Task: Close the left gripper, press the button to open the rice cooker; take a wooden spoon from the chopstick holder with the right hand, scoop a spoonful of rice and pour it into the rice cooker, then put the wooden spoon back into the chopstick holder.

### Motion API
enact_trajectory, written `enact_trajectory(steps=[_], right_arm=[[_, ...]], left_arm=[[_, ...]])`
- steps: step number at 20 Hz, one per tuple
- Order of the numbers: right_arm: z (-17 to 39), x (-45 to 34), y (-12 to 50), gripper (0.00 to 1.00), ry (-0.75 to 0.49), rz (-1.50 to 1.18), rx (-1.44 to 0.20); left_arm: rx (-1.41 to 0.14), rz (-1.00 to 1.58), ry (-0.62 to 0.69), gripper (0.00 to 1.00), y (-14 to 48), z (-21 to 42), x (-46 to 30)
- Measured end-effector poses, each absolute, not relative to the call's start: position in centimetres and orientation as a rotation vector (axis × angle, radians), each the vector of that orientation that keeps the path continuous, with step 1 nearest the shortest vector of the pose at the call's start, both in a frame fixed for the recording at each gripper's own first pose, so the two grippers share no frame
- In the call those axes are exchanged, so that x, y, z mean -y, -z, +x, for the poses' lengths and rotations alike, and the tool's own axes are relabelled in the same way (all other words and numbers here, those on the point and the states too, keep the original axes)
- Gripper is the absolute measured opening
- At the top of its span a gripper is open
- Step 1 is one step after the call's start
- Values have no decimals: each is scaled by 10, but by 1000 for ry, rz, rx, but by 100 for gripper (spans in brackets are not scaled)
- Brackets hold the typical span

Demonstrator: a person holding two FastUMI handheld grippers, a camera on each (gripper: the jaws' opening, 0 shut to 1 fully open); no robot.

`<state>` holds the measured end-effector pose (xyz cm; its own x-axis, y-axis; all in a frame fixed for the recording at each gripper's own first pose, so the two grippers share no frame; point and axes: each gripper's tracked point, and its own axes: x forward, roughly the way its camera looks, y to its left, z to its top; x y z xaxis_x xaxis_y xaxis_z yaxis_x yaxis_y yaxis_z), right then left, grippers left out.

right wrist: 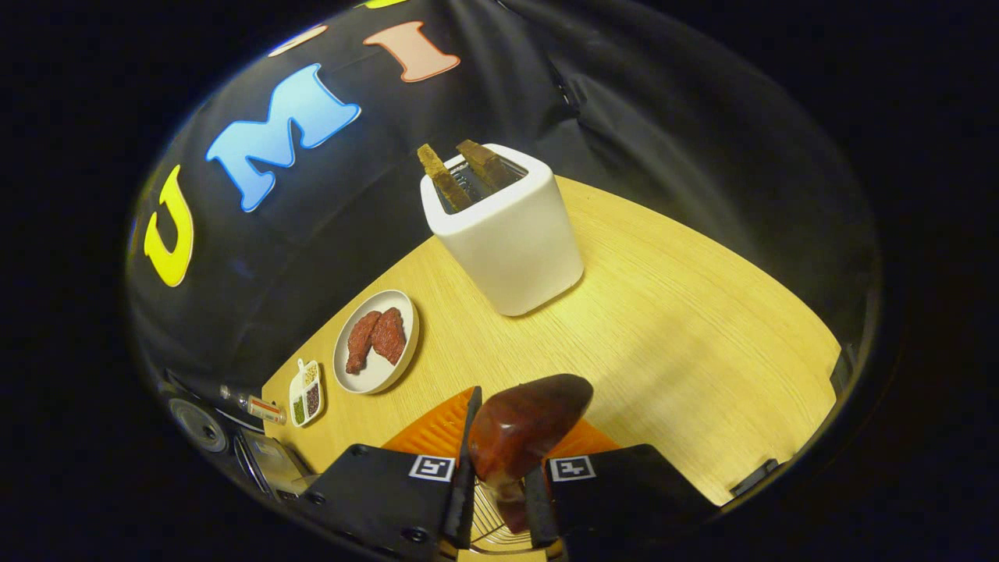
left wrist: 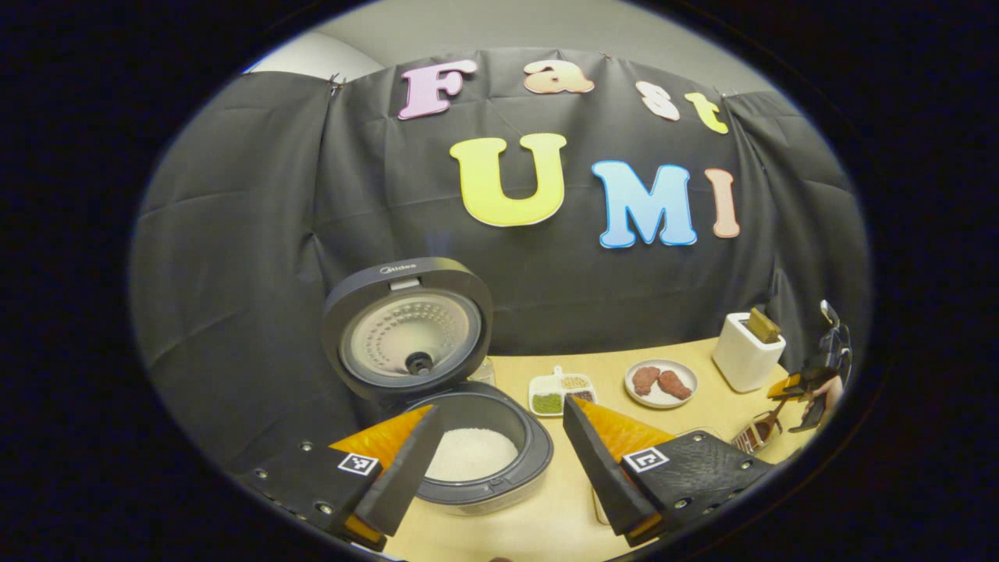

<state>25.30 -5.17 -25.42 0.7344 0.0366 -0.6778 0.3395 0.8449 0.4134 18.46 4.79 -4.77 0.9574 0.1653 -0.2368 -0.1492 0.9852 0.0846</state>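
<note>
Rice cooker (left wrist: 445,375) lid up at lower middle, rice inside, left gripper (left wrist: 499,453) jaws spread wide over its rim, right gripper (right wrist: 499,484) pinching wooden spoon (right wrist: 523,429) at bottom middle, bare table (right wrist: 702,343) to the right.

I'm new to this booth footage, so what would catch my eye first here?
The open rice cooker at the table's left, lid up, white rice in its pot. Then the right gripper, jaws shut on a dark wooden spoon, bowl raised. Behind it stands a white holder.
</note>
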Motion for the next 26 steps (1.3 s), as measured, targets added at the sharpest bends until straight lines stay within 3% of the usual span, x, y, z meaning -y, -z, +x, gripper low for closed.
enact_trajectory(steps=[3,14,17,18,19,25,26], right_arm=[[242,53,236,24,201,579,-681],[192,90,122,26,272,470,-438],[168,97,103,27,293,487,-417],[161,97,99,22,296,493,-410],[153,97,95,26,300,489,-404],[114,78,69,26,306,430,-369],[111,69,67,22,294,438,-366]], left_arm=[[-246,44,-141,99,52,187,-41],[-164,44,-82,99,46,173,-42],[-144,64,-38,99,50,165,-39],[-144,65,-25,99,51,163,-40],[-144,74,-18,99,55,160,-41],[-126,137,33,97,65,145,-41],[-133,112,41,99,68,143,-42]])
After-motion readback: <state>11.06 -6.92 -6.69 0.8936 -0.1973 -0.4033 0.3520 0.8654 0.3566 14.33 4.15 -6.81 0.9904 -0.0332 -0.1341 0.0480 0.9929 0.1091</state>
